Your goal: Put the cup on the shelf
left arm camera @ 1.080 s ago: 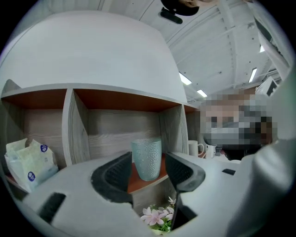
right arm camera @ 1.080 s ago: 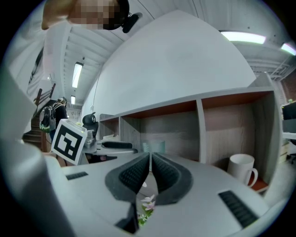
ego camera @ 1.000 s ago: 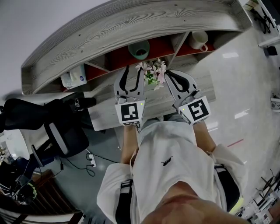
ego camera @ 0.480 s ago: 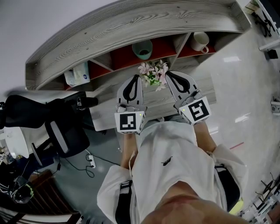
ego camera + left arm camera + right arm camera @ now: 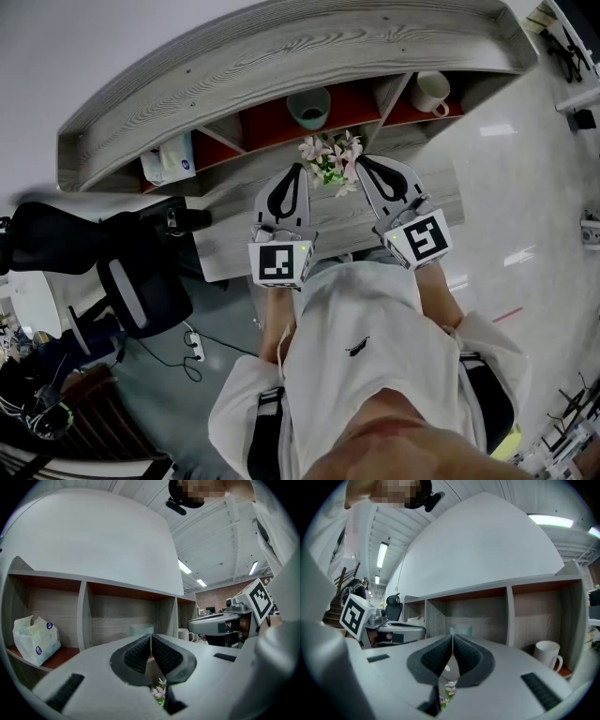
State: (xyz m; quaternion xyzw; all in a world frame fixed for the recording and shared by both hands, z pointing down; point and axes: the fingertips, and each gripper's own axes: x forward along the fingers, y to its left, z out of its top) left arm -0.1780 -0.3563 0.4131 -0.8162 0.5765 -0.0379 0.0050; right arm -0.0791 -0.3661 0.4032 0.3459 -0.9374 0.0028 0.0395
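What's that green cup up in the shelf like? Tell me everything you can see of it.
The green cup is pale mint and round, with no handle showing; its material is hard to tell. It stands upright, its open mouth up, on the reddish board of the middle compartment of the shelf, alone there. Nothing but that board touches it.

Green cup (image 5: pixel 139 629) half hidden behind left claw (image 5: pixel 151 636), flowers (image 5: pixel 158 693) mostly covered, tissue pack (image 5: pixel 35 639) print unreadable
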